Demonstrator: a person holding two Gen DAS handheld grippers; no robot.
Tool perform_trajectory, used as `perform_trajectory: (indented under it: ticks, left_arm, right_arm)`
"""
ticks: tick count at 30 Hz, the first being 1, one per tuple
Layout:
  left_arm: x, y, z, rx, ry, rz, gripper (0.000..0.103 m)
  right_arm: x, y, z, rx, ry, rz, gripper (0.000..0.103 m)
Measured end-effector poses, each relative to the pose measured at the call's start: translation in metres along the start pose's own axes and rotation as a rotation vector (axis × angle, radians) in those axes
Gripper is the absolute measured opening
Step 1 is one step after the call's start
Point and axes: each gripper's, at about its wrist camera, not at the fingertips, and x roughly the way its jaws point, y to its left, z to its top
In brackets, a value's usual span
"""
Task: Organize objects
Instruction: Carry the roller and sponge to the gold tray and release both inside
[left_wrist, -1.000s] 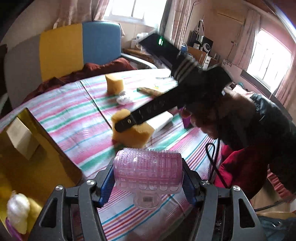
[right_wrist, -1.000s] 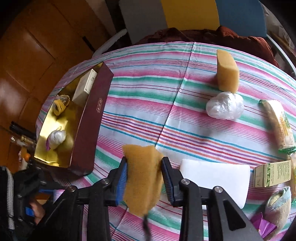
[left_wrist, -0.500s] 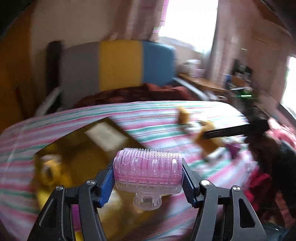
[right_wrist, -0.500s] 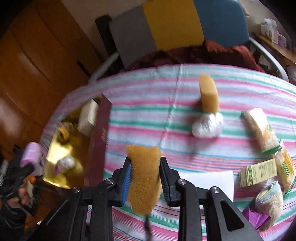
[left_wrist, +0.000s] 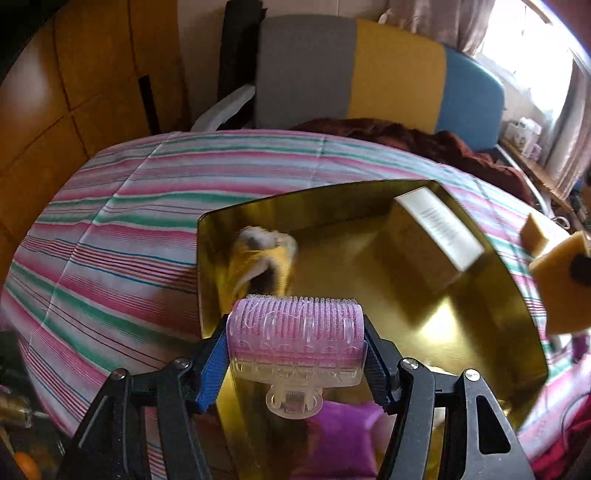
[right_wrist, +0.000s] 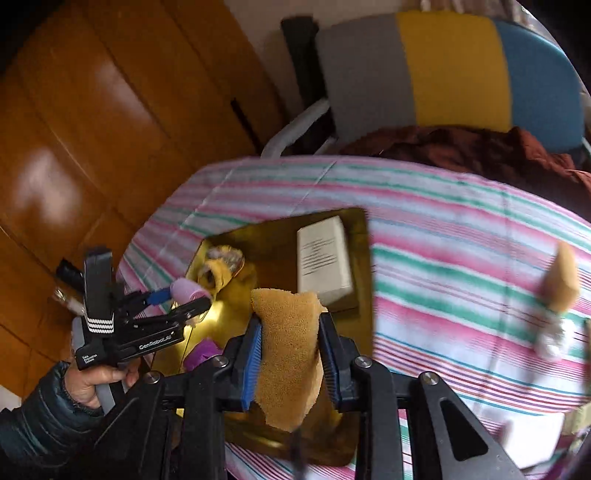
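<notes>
My left gripper (left_wrist: 295, 345) is shut on a pink hair roller (left_wrist: 295, 334) and holds it above the near left end of the gold-lined box (left_wrist: 491, 314). The left gripper also shows in the right wrist view (right_wrist: 192, 299). My right gripper (right_wrist: 290, 354) is shut on a yellow sponge (right_wrist: 288, 343), held over the box (right_wrist: 364, 258). That sponge shows at the right edge of the left wrist view (left_wrist: 561, 291). Inside the box lie a white carton (left_wrist: 437, 225), a yellow rolled sock (left_wrist: 258, 258) and a purple item (left_wrist: 340, 439).
The box sits on a round table with a striped cloth (left_wrist: 110, 240). A second sponge (right_wrist: 561, 280) and a white plastic ball (right_wrist: 552, 338) lie to the right. A white slab (right_wrist: 535, 439) lies near right. A striped chair (left_wrist: 369, 74) and wooden cabinets (right_wrist: 92, 129) stand behind.
Both grippers swung left from the table's middle to above the box, each keeping its object. The box now fills both views; the loose items slid to the right.
</notes>
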Motion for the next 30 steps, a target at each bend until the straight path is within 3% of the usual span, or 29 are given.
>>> perform_trajectory:
  ticks: [7,14,17,20,25,30]
  left_arm:
    - [0.023,0.001,-0.001,0.003,0.045,0.006,0.064]
    - [0.030,-0.001,-0.005,0.018,0.048,0.023,0.064]
    - [0.029,-0.003,-0.004,0.025,0.045,0.024,0.064]
    - [0.030,-0.002,-0.005,0.021,0.046,0.023,0.064]
    - [0.028,-0.002,-0.005,0.016,0.038,0.024,0.065]
    - [0.021,-0.003,-0.004,0.008,0.011,0.016,0.073]
  right_arm:
    - [0.063,0.022,-0.001,-0.029,0.123,-0.042,0.028]
    - [0.095,0.037,-0.004,-0.058,0.166,-0.091,0.029]
    - [0.100,0.042,-0.007,-0.052,0.181,-0.054,0.033]
    - [0.100,0.044,-0.011,-0.035,0.194,-0.021,0.048]
    - [0.086,0.044,-0.014,-0.015,0.171,-0.007,0.051]
    - [0.063,0.040,-0.017,0.013,0.123,-0.005,0.052]
